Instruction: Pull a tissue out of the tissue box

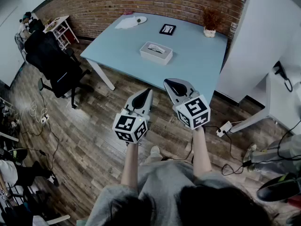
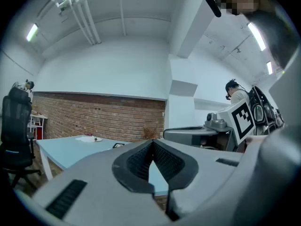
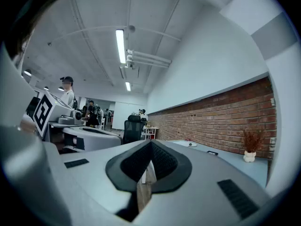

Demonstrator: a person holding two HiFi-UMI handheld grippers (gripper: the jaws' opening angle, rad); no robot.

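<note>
Jaws of left gripper (image 1: 148, 91) & right gripper (image 1: 168, 83) together, empty; tissue box (image 1: 156, 52) well apart on worktop (image 1: 200, 67). Risk: arriving unopened wld shove box.

An office: light-blue desk (image 1: 197, 55), black swivel chair (image 1: 51, 62), brick wall (image 1: 141, 4), ceiling strip lights (image 3: 121, 46).

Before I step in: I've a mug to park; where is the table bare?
The table is bare on both sides of the tissue box and along its near edge. Far edge is busier: plate, black frame, potted plant.
</note>
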